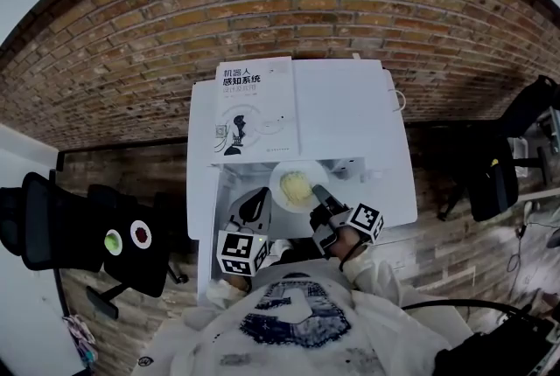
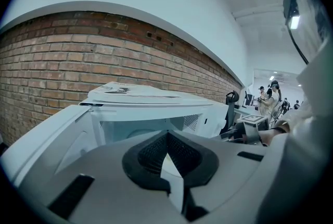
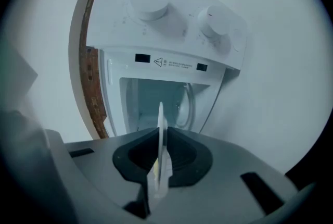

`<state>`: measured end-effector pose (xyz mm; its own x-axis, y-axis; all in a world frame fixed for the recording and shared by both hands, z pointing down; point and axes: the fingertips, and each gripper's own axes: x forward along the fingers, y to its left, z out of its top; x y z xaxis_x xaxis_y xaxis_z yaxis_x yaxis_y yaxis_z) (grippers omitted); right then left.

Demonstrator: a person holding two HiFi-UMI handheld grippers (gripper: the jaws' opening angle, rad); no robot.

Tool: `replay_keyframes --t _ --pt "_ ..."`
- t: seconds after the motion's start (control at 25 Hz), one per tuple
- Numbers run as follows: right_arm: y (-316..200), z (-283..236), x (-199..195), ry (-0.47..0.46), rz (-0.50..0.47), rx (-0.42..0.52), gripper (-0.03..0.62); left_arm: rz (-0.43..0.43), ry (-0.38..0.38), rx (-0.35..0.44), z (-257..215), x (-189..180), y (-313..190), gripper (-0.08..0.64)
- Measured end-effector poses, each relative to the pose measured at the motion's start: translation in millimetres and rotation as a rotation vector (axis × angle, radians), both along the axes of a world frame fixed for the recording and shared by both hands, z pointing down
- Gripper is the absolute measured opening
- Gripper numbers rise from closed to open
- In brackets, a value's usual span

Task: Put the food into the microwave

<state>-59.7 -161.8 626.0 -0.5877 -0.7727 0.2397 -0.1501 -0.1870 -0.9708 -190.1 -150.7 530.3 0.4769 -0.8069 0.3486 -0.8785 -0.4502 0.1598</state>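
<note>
A white plate (image 1: 297,184) with yellow food (image 1: 296,187) hangs in front of the open cavity of the white microwave (image 1: 350,112). My right gripper (image 1: 322,195) is shut on the plate's near rim. In the right gripper view the plate (image 3: 160,129) shows edge-on between the pads, with the cavity (image 3: 151,98) straight ahead under two knobs (image 3: 148,7). The microwave door (image 1: 203,217) stands swung open to the left. My left gripper (image 1: 254,208) hovers beside that door, below and left of the plate. Its jaws (image 2: 167,137) meet at the tips with nothing held.
A book (image 1: 255,107) lies on top of the microwave. Black chairs stand at the left (image 1: 52,230) and at the right (image 1: 490,173). A brick wall runs behind the microwave. People (image 2: 270,98) stand far off in the left gripper view.
</note>
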Motion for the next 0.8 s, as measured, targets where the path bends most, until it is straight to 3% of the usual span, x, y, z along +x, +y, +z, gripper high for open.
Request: replay_keyframes --t 0.8 --pt "-46.8 62.8 -7.6 0.037 0.037 -0.064 0.035 0.014 -0.021 0.015 -4.5 0.9 4.4 0.008"
